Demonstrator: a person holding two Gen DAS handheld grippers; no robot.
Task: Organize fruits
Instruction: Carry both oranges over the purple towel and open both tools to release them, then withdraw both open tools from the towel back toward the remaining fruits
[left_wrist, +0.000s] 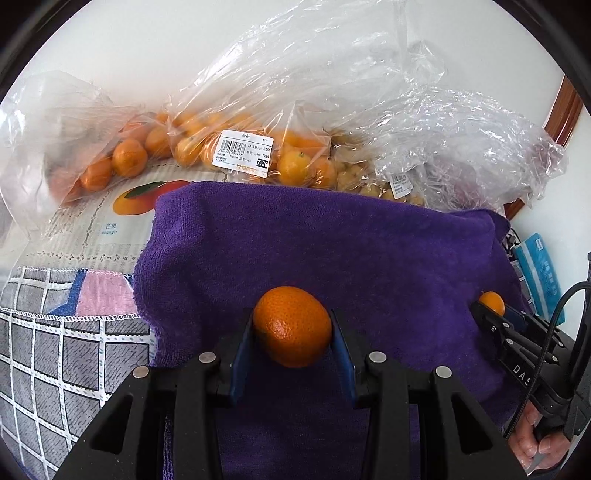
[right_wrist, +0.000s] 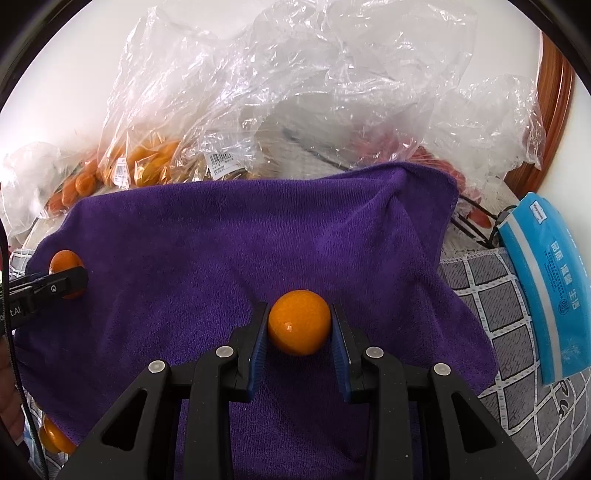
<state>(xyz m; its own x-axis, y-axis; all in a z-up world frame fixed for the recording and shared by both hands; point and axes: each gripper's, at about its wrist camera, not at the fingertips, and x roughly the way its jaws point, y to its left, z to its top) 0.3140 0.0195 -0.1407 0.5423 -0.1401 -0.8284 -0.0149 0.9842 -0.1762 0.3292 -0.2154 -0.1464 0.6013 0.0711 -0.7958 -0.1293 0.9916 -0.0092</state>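
Fruit in both grippers, over a purple towel (left_wrist: 325, 240). Left gripper (left_wrist: 293, 332) clenched on a mandarin (left_wrist: 291, 326), blue pads pressing its two sides, rough dimpled peel facing the camera. Right gripper (right_wrist: 299, 328) clenched on a kumquat (right_wrist: 299, 321), smooth and glossy, likewise pinched between blue pads. Both fruits above the near half of the towel; whether touching the cloth cannot be told.

From the left wrist view: right gripper at the right edge with its kumquat (left_wrist: 492, 302) peeking past the fingers, a hand (left_wrist: 537, 439) below on the handle with a black cable alongside. From the right wrist view: left gripper (right_wrist: 68, 280) at the left edge, its mandarin (right_wrist: 65, 260) half hidden behind the black fingers.

Far of the towel, along the wall: crumpled clear bags (left_wrist: 332, 92). Far left, a bag of mandarins (left_wrist: 129, 157); just right of it, a bag of kumquats (left_wrist: 291, 166) bearing a white price label (left_wrist: 245, 153); farther right, a bag of small yellowish fruit (left_wrist: 354, 173), kind unclear. In the right wrist view, something red (right_wrist: 436, 162) inside the far-right bag, too blurred to name.

Under the towel and bags: a mat printed with a mango (left_wrist: 140, 197), then a grey checked cloth (left_wrist: 55, 350) on the near left. Blue packet (right_wrist: 546, 284) lying on the checked cloth right of the towel. One more orange fruit (right_wrist: 53, 437) at the near left corner of the towel, partly hidden.
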